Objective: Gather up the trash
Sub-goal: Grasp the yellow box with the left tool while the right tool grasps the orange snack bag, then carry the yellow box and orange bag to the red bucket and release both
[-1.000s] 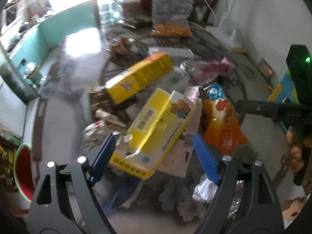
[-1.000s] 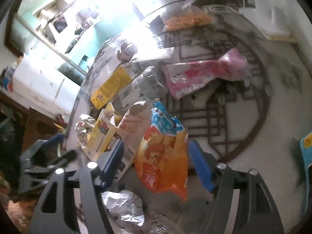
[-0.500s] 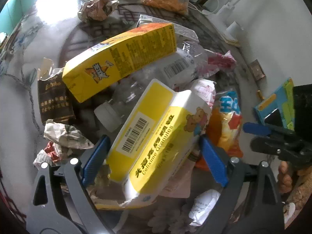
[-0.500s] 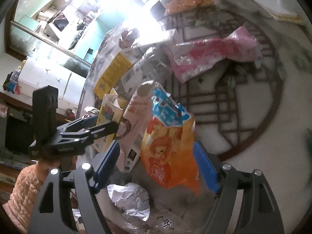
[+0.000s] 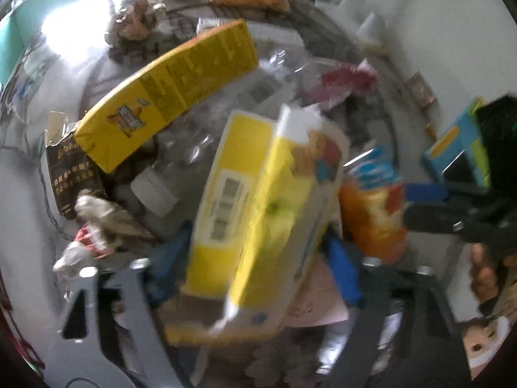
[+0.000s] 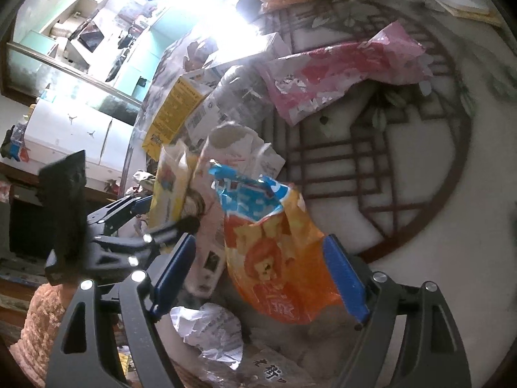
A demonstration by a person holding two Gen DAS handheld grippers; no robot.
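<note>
Tabletop (image 6: 420, 258): littered w/ wrappers.
L gripper (image 5: 255, 252): closing round yellow carton (image 5: 258, 220); contact prob., blurred.
R gripper (image 6: 258, 274): opening, straddled orange bag (image 6: 278, 258), no grip.
Next: squeeze, lift.

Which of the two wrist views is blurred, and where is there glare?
Left wrist view: motion blur throughout, the yellow and white cardboard box is smeared. Right wrist view: mostly sharp, but window glare washes out the top centre.
</note>
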